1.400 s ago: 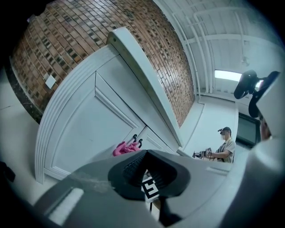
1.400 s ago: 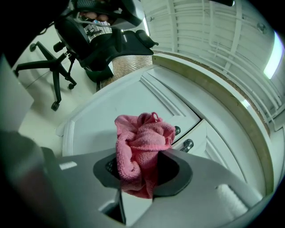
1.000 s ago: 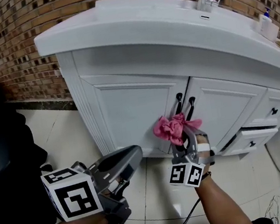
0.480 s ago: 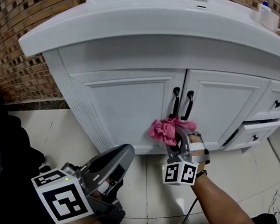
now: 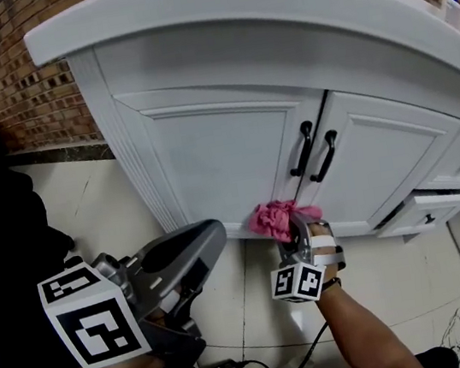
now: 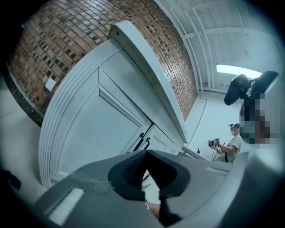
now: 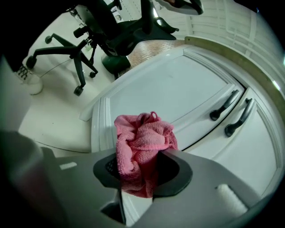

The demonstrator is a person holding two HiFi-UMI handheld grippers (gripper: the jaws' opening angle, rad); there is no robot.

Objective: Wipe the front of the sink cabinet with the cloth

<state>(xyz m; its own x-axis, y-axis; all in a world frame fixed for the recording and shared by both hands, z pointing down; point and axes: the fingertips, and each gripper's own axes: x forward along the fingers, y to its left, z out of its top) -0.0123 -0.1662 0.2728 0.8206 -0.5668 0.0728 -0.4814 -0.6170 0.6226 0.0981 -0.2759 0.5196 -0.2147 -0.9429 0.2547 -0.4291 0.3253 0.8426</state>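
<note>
Pink cloth [image 5: 274, 218], clamped in your right gripper [image 5: 296, 231], dropped from handles [image 5: 316, 152] to door [image 5: 217, 159] bottom edge: downstroke likely complete. Left gripper [image 5: 210, 235] closed, empty.

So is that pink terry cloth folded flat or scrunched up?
Scrunched up: the pink terry cloth bulges in crumpled folds out of the right gripper, whose jaws are clamped on it.

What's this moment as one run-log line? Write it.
phase: wipe | right gripper: shut on cloth | cloth: at left door bottom edge, below handles | left gripper: shut, empty
</note>
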